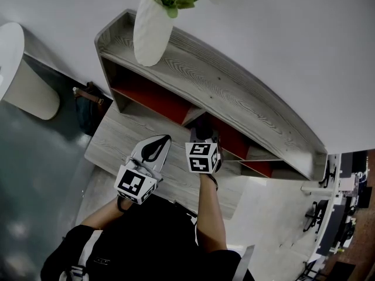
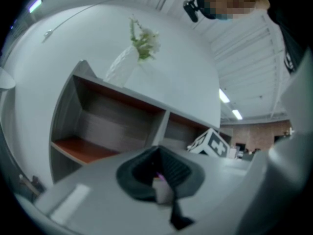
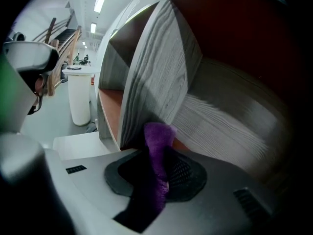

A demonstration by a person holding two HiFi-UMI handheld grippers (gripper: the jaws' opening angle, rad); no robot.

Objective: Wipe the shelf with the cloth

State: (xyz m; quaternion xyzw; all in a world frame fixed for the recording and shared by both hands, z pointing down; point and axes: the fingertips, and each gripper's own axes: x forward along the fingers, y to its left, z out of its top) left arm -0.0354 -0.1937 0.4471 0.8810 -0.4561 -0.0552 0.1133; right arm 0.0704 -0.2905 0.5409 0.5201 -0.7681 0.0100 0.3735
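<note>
Wooden shelf (image 1: 234, 92), cloth (image 3: 157, 141) in right gripper (image 3: 160, 169)

Ahead of you: grey wood-grain shelf (image 1: 234, 92), diagonal from upper left to lower right, red-lined compartments beneath. White vase (image 1: 151, 31) stands on its top, upper left. Grey desk top (image 1: 117, 139) below, frame centre.

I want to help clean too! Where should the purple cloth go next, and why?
Probably sweep the purple cloth, pinched in the right hand-held gripper, along the wood-grain panel, away from the divider: the cloth's tip sits right beside that divider, at one end of the compartment.
</note>
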